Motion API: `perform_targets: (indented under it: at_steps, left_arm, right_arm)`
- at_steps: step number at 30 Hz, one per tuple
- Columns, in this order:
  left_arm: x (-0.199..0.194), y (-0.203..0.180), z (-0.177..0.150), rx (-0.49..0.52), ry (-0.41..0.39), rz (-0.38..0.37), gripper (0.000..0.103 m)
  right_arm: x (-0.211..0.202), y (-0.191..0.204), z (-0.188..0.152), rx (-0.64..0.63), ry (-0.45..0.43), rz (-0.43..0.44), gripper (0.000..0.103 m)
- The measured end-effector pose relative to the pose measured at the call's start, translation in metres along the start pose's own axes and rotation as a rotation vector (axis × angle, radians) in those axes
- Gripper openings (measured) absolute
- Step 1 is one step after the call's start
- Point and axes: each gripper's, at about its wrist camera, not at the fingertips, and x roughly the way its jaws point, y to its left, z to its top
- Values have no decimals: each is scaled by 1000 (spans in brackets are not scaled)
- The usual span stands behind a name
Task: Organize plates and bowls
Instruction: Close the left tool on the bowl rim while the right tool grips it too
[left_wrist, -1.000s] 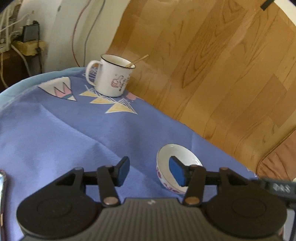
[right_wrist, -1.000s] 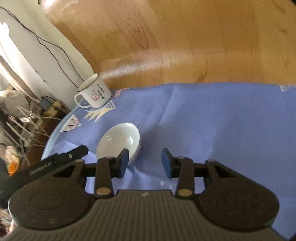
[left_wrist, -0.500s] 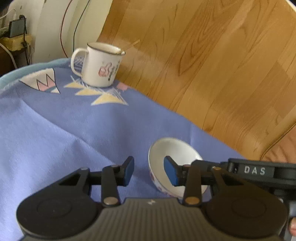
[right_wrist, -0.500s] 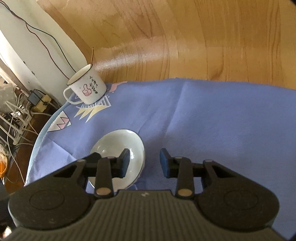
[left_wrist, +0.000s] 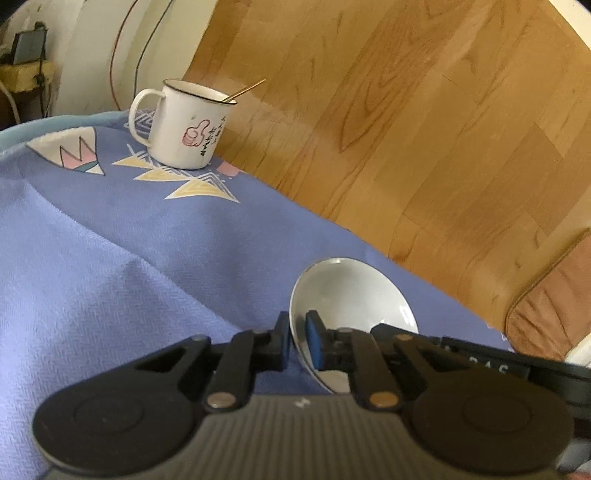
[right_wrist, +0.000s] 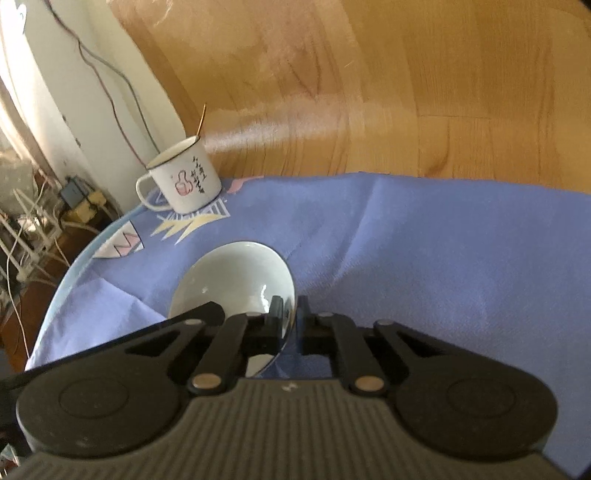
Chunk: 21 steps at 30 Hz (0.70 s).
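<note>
Left tool (left_wrist: 297, 341) and right tool (right_wrist: 290, 319), both clamped, angled downward.

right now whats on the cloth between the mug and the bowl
Nothing stands there. In both wrist views only bare blue cloth with printed triangles lies between the mug and the bowl.

The bowl (left_wrist: 351, 291) looked like glazed white ceramic, glossy with bright glints. The mug (left_wrist: 188, 125) had the smooth sheen of enamelled metal with a dark rim. A woven, matt blue cloth (left_wrist: 110, 258) covered the tabletop. The floor (left_wrist: 406, 110) was polished wood-grain plank. Each hand-held gripper (left_wrist: 297, 339) (right_wrist: 290, 323) was matt black plastic with ribbed grey housing.
</note>
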Motion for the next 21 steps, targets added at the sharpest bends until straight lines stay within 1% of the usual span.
perform_targets:
  at_steps: [3,10,12,16,21]
  left_arm:
    - [1,-2,-1,14,6,-6,10]
    - [3,6,0,-20,23,-7,10]
    - [3,6,0,-23,22,0,12]
    - [2,8,0,-31,14,2,12]
    - [2,9,0,-30,14,0,12]
  right_arm:
    - [-1,-1,-5,7,-17,-17,9]
    - [2,6,-5,-17,-20,-29,9]
    - [1,6,-5,-26,-24,-30,9]
    - [3,10,-6,-55,-24,-49,13]
    - [5,10,-6,-41,-31,-54,13]
